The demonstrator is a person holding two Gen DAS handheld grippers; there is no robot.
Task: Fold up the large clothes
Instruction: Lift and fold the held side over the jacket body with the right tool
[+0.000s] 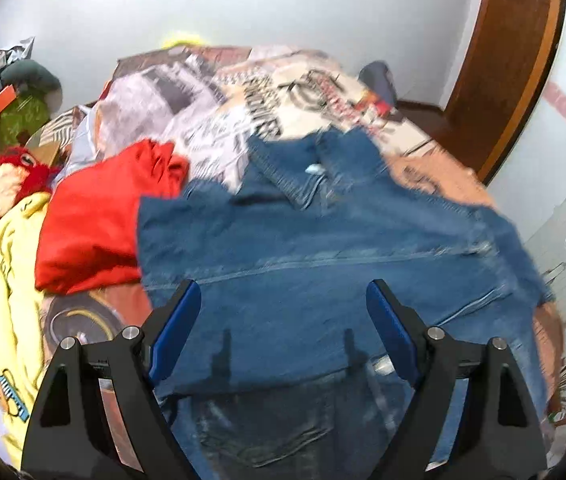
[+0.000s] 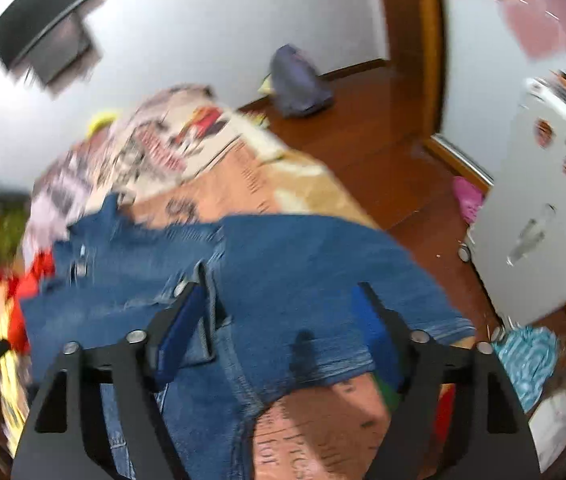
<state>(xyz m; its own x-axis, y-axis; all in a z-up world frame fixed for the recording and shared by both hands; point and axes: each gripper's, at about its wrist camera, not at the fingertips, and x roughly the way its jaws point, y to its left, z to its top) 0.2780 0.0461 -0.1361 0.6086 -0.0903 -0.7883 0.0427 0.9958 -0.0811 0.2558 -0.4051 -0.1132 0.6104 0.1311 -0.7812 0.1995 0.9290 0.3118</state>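
Denim jacket (one), two grippers agape above

Ahead of my left gripper the denim jacket lies flat, leaving open air above it, but a red garment and a yellow one crowd its left. To the right of my right gripper, past the bed edge, bare wooden floor gives passage until the white cabinet.

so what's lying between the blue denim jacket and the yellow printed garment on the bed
A crumpled red garment lies between the blue denim jacket and the yellow printed garment, touching both, in the left wrist view.
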